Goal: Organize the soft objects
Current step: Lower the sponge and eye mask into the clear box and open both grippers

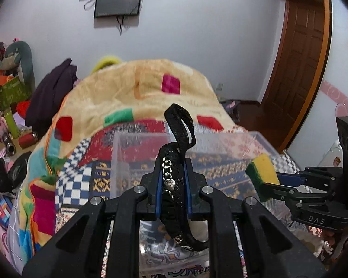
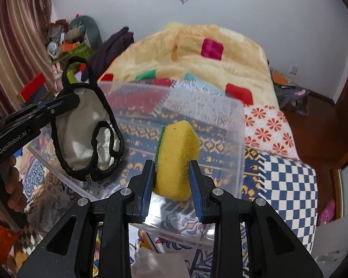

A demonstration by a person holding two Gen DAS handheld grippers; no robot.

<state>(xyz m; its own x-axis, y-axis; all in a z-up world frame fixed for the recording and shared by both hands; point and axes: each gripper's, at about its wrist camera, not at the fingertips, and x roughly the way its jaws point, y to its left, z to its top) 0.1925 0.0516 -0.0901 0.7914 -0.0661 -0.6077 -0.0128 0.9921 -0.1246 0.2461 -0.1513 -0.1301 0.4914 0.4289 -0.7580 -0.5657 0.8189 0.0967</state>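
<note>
Bed: we work over a bed (image 2: 290, 173) spread with patterned covers, a plush beige blanket (image 1: 132, 88) with coloured squares heaped behind.

Bin: a clear plastic bin (image 2: 239, 139) sits on the covers, open side up, and both tools hover at it. We see nothing lying inside it.

Left gripper (image 1: 173, 185): its jaws stand nearly together, pinching the black trim of a pale cloth pouch (image 2: 81, 134). In the right wrist view the pouch hangs below the fingers, its long axis running down toward the bin's near left wall.

Right gripper (image 2: 171, 180): the jaws are partly closed and squeeze a yellow sponge (image 2: 177, 157) with a green scouring face. The sponge stands upright between the pads, long axis pointing forward along the fingers, the green face to the left.

Deciding relation: the bin's floor lies straight ahead of and below the sponge, which shows against the bin's inside. We judge the right hand the better placed for a drop; the pouch hangs at the bin's left edge and may want a nudge inward first.

Writing: "GenRobot.AI" reads on the left tool's body in the right wrist view; "DAS" on the right tool's finger in the left wrist view.
</note>
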